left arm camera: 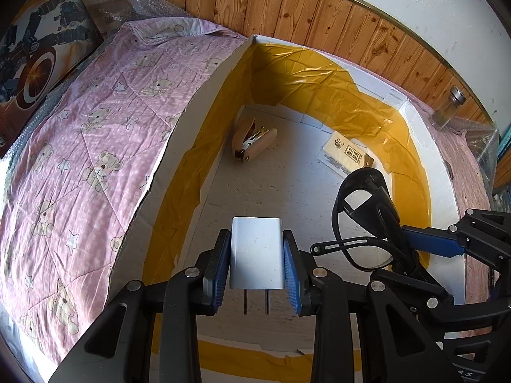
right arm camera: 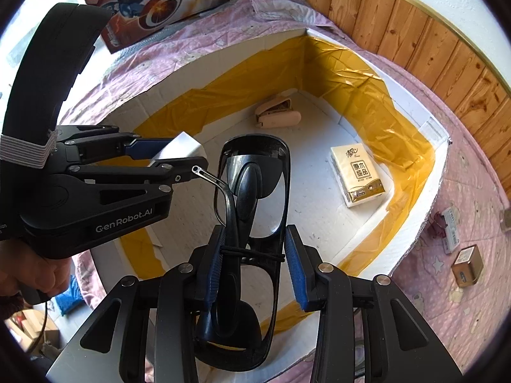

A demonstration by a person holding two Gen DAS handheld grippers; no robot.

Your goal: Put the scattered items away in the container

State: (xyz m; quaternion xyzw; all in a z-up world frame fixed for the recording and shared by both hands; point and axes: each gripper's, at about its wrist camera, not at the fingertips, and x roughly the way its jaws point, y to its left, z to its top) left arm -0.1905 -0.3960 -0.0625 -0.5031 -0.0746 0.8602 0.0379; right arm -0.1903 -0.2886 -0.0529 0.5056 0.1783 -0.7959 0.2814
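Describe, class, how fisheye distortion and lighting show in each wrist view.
Left wrist view: the foam box rim bows into an arc, and sunlight glares off its yellow tape. Right wrist view: the wood panelling curves, and daylight whitens the upper-left corner and shines through the sunglasses.

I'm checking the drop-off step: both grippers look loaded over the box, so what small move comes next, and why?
Probably open the left gripper: its jaws hold the white charger above bare floor inside the foam box, clear of the stapler and tissue pack.
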